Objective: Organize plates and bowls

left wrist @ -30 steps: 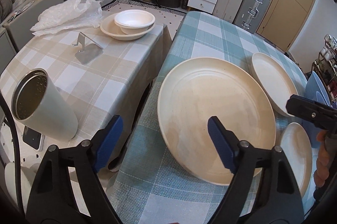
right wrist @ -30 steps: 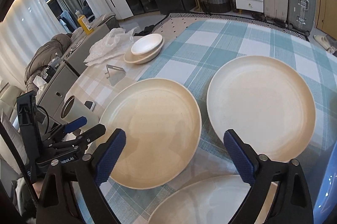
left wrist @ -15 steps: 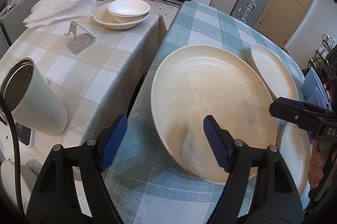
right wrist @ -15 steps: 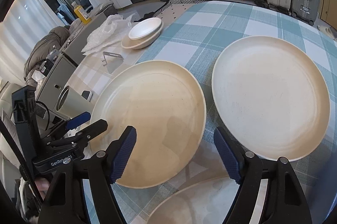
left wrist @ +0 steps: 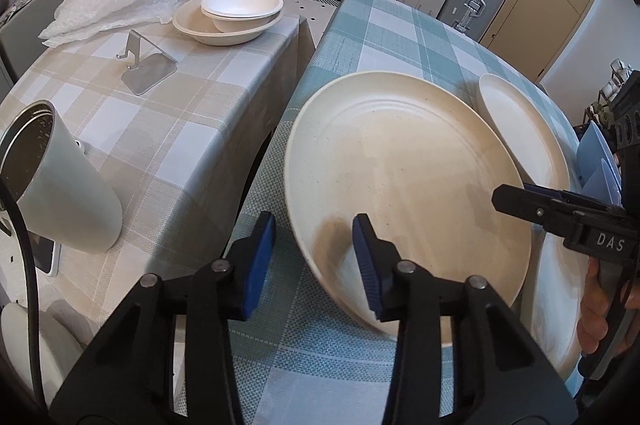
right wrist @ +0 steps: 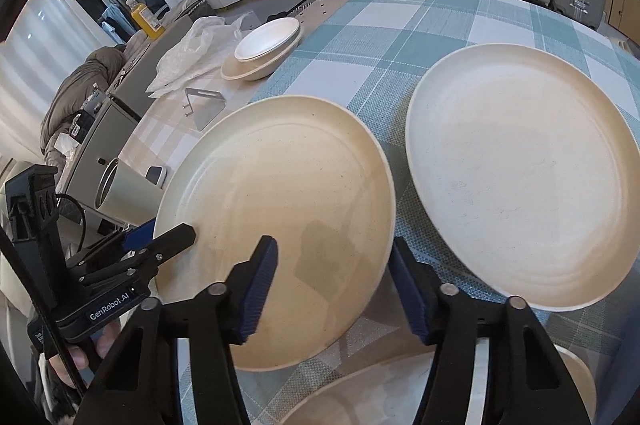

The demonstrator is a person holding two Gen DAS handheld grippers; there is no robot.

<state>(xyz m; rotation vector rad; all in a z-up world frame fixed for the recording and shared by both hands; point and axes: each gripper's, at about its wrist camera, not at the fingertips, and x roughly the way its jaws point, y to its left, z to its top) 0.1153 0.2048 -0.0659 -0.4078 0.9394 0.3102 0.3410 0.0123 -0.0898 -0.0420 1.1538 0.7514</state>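
my left gripper (left wrist: 314,253) is closing astride the near-left rim of the large cream plate (left wrist: 404,177) on the teal checked tablecloth (left wrist: 384,33), pads not yet pressing. my right gripper (right wrist: 332,285) is closing over the same plate's opposite rim, also without contact. a second plate (right wrist: 524,177) lies just beside it.

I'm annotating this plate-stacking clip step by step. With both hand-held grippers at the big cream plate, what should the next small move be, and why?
Probably finish closing. Both hand-held grippers, left and right, straddle opposite edges of the big cream plate with jaws still closing, and gaps to the rim remain visible. Once both pinch, lift it level, likely toward another plate.
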